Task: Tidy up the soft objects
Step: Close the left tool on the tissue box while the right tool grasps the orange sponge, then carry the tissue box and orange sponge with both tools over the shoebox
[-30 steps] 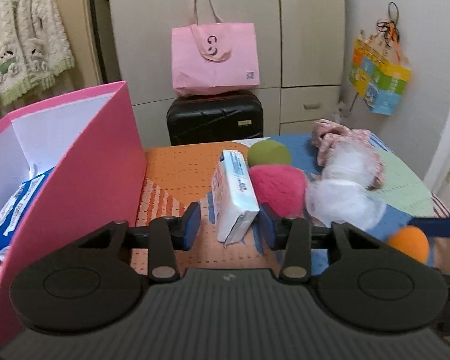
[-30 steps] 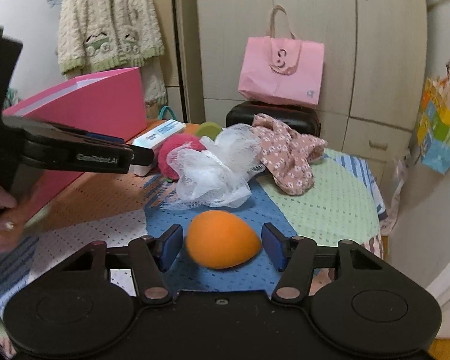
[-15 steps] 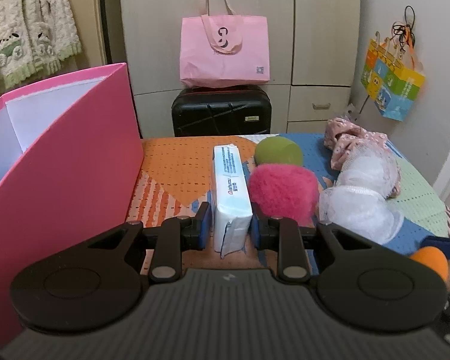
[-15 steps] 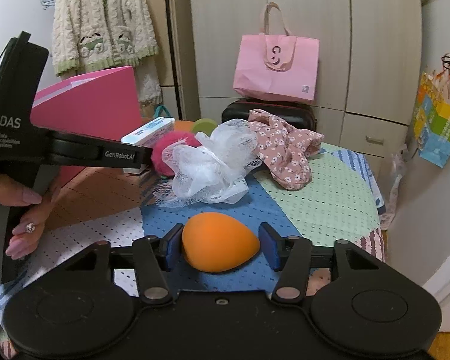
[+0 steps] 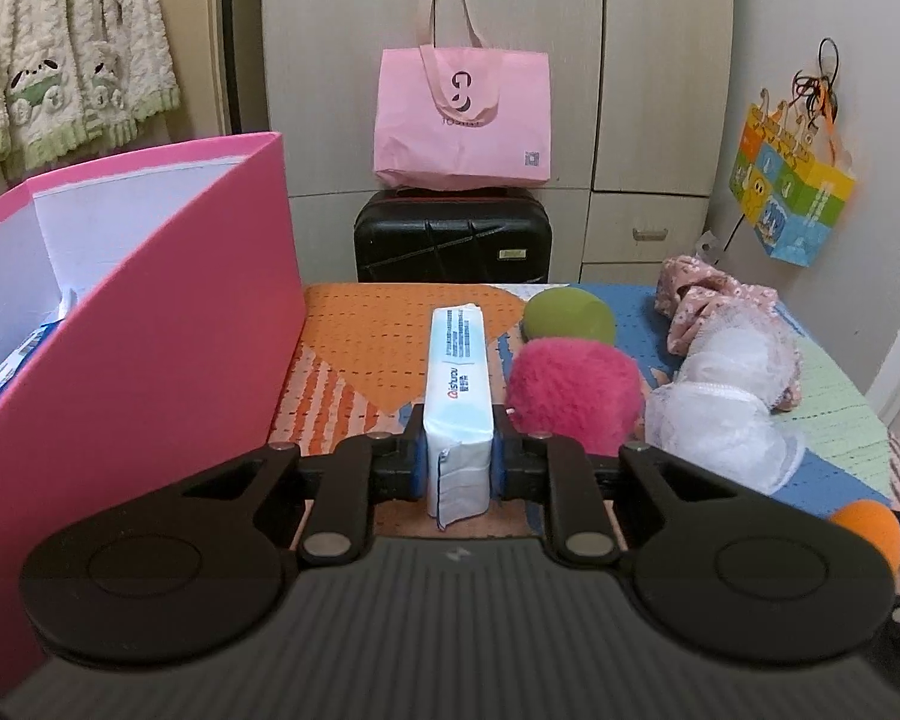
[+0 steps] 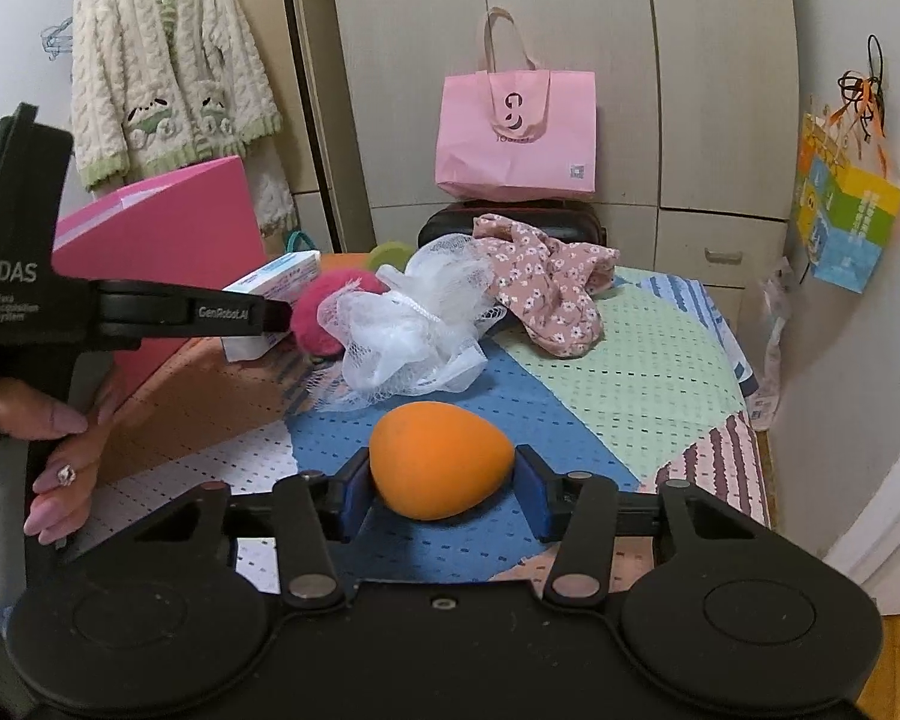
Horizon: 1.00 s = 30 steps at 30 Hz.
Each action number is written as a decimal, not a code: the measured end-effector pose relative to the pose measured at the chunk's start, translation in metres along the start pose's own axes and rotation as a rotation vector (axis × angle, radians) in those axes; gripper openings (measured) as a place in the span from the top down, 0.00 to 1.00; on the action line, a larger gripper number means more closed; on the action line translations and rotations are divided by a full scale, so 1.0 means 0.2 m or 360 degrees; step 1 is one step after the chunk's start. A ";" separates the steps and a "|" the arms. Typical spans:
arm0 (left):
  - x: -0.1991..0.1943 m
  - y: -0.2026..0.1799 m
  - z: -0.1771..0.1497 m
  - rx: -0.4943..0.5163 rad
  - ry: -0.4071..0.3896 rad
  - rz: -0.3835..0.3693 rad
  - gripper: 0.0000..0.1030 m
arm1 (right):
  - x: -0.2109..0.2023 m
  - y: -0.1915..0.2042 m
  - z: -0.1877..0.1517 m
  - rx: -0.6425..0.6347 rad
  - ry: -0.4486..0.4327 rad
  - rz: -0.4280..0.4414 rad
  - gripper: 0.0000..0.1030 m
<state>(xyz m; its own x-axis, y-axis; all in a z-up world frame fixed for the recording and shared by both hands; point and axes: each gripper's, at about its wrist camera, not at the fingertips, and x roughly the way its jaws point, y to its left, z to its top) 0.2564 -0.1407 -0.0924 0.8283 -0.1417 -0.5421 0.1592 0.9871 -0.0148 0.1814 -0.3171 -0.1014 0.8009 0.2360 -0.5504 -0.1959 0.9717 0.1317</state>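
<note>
While clamped, tissue pack points away — lengthwise.

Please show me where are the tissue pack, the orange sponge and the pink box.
tissue pack (image 5: 456, 402): left wrist view, on its top face.
orange sponge (image 6: 441, 459): right wrist view, at its middle.
pink box (image 5: 168, 324): left wrist view, on its outer side wall.

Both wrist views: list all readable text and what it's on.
"DAS": left gripper body.
"GenRobot.AI": its arm.
"Data Acquisition System": beneath "DAS", just legible.
"G" logo: pink bag; the line under it is blurred.
"aishirou", roughly, uncertain: tissue pack; the small print is unreadable.
Colourful bag: print too small to read.
</note>
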 end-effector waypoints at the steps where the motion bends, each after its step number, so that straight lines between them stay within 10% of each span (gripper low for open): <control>1: -0.02 0.00 -0.01 0.0001 -0.0012 -0.0001 0.83 | 0.00 0.00 0.00 -0.0006 -0.0005 -0.0005 0.47; 30: -0.52 0.04 -0.23 0.0027 0.0098 -0.0379 0.83 | -0.26 0.19 -0.09 -0.0113 0.0007 0.0038 0.48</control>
<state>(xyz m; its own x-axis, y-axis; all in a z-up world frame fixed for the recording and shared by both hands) 0.1467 -0.1137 -0.0756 0.7319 -0.3651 -0.5753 0.3555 0.9249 -0.1348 0.1217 -0.2928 -0.0826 0.7930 0.2587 -0.5515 -0.2545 0.9633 0.0859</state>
